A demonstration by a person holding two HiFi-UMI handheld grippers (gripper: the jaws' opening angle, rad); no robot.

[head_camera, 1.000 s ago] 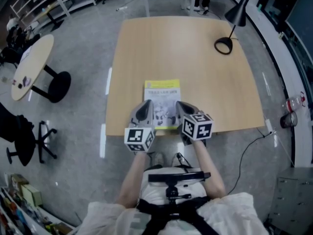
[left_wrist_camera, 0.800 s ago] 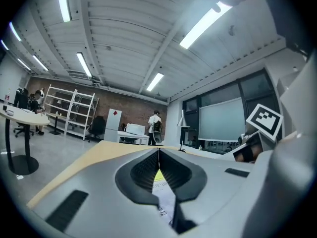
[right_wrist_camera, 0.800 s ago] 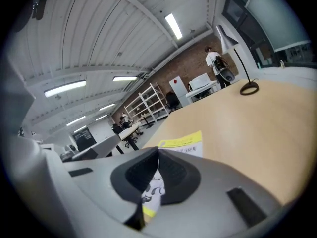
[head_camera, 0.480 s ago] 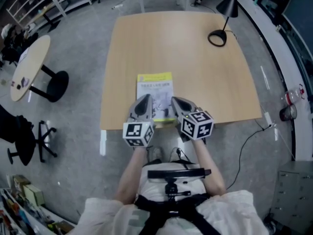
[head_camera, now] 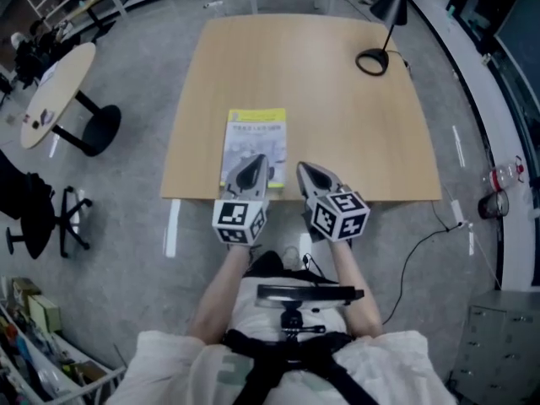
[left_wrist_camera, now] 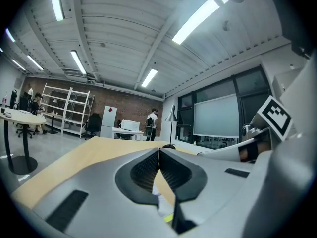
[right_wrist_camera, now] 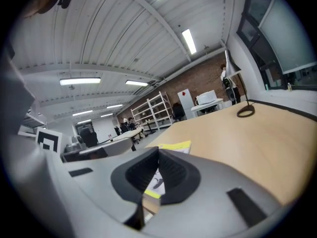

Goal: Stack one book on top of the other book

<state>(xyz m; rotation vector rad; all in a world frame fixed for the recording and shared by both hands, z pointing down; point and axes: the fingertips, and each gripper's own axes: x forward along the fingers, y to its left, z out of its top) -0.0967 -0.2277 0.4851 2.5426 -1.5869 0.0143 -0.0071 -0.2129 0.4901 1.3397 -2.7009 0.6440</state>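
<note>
Left gripper (head_camera: 254, 165): jaws pressed together with nothing between them, pointing level, tip over the near end of the book in the head view.
Right gripper (head_camera: 304, 172): likewise closed and empty, tipped slightly down, at 3 o'clock of the left one and just apart from it, over the near rim of the surface (head_camera: 346, 125).
Book (head_camera: 255, 137): yellow-covered, flat, cover up, at 12 o'clock of the left gripper and 10 o'clock of the right; short end close to the near rim, left of the middle.
Second book: none seen apart on the surface; possibly under the yellow one, but the top-down view cannot settle it.
Handling, as a judgement: thin paperback, light, cover probably smooth and a little slippery; likely to sag or fan open if pinched at one corner.
Where to take hold: at the near short end or along the spine, jaws across the whole thickness, the other gripper steadying the opposite side.
Risk: closed tips can only nudge, and a push toward 6 o'clock could slide it off the rim.
Farther out: black lamp (head_camera: 390, 5) at 1 o'clock on the far corner, well apart.
</note>
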